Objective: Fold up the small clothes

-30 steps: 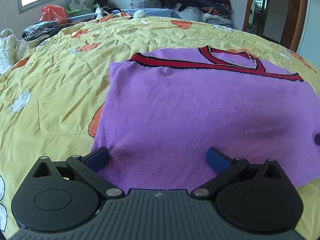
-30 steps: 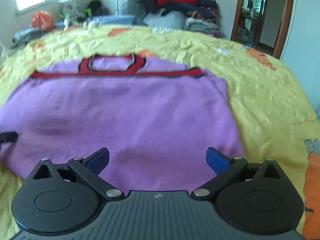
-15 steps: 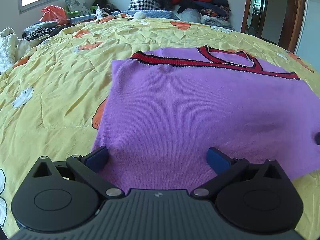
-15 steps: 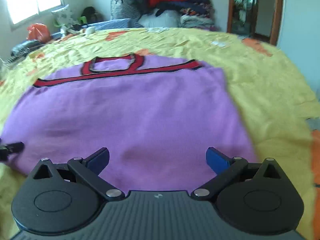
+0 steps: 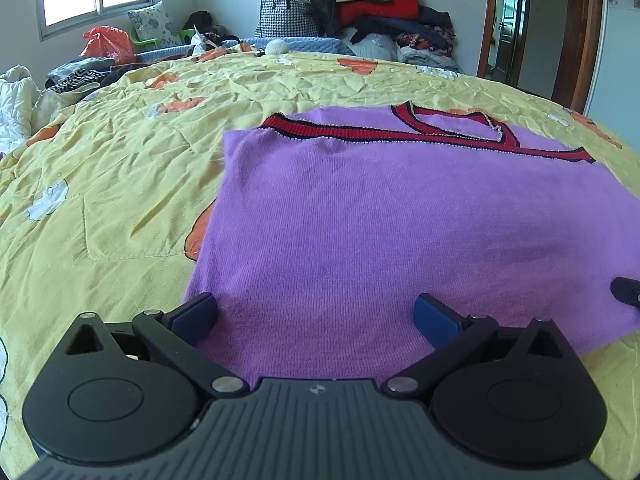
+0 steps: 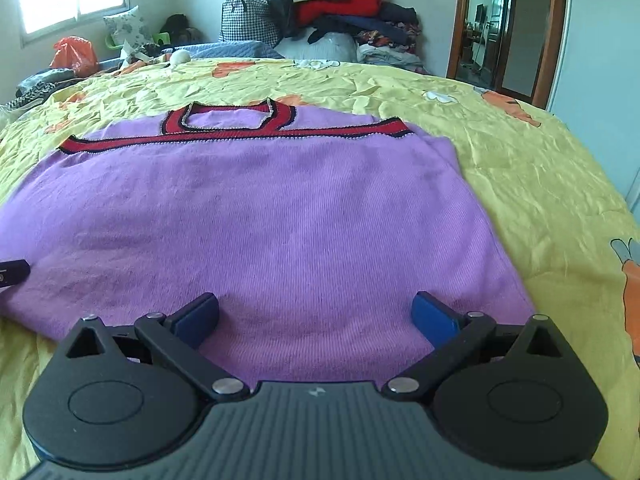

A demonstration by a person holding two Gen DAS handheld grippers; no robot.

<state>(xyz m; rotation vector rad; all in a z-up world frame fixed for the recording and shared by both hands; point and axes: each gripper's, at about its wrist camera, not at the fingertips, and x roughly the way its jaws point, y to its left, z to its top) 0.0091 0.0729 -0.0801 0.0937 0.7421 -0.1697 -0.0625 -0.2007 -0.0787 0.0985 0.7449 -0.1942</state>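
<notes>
Purple sweater point(image 5: 400, 232) spread flat on the yellow bedspread point(image 5: 120, 168), both grippers spread wide at its near hem.

Sweater's red-and-black trimmed neckline point(image 5: 452, 128) lies at the far end, away from the cameras, with its body smooth and filling most of both views. Left gripper point(image 5: 316, 314) sits over the sweater's near left corner, jaws wide apart and holding nothing; right gripper point(image 6: 316, 312) sits over the near right corner, likewise gaping and empty. Beyond the sweater, past the far edge of the bedspread, a pile of clothes point(image 6: 336, 8) is stacked against the wall.
</notes>
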